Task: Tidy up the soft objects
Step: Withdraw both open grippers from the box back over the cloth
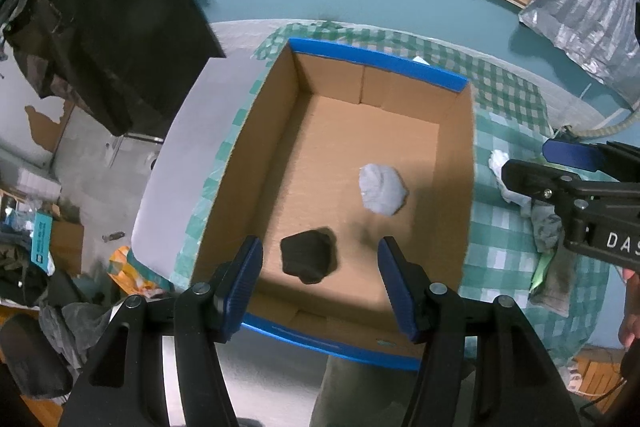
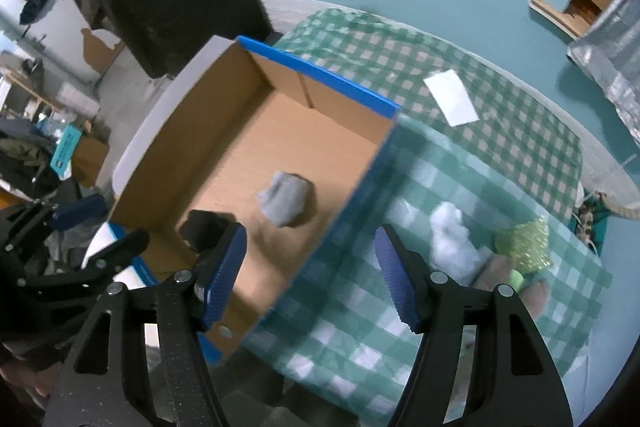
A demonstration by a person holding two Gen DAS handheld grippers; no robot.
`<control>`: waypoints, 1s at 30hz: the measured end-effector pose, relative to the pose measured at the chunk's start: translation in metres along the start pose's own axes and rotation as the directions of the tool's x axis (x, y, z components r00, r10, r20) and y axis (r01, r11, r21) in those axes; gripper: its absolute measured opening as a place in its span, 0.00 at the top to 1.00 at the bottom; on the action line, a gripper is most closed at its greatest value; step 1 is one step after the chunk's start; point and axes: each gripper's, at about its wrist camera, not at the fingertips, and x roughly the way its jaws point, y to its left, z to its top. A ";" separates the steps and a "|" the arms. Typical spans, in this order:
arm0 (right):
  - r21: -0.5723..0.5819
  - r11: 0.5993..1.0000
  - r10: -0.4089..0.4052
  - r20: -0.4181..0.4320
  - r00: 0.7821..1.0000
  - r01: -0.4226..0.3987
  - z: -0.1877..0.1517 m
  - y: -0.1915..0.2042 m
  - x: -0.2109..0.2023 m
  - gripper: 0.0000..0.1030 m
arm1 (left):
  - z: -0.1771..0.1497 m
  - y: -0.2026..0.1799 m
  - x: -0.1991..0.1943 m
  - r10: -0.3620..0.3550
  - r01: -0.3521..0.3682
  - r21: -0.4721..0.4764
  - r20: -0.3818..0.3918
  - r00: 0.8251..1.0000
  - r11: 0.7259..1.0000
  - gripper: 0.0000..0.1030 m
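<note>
Box: cardboard box (image 1: 400,131) sits open-topped on the checked tablecloth (image 2: 500,131), apparently the collection bin.
Sorted: grey sock ball (image 1: 382,193) and black sock ball (image 1: 308,257) lie apart on its floor.
Unsorted: white cloth (image 2: 452,239) and yellow-green mesh scrubber (image 2: 524,241) beside the box.
Left gripper (image 1: 320,283): jaws wide apart, empty, above the box.
Right gripper (image 2: 310,277): spread wide, empty, over the box's right wall, probably bound for the pile.

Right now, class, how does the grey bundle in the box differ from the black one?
The grey bundle is pale; the black bundle is dark. The grey one lies nearer the middle of the cardboard box; the black one lies nearer the left gripper, between its open fingers in the left wrist view. Both are small, soft, balled-up lumps on the box floor, apart from each other.
</note>
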 end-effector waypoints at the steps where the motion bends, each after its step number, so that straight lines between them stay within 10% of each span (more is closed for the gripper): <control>1: 0.007 1.000 -0.006 0.000 1.000 0.006 -0.003 -0.004 -0.002 0.34 | 0.000 -0.003 -0.002 -0.003 0.003 0.006 0.002 1.000 1.000 0.41; 30: 0.306 0.916 -0.225 -0.142 0.964 0.259 -0.090 -0.185 0.002 0.28 | -0.005 -0.145 0.002 -0.091 0.096 0.264 -0.030 0.995 0.960 0.37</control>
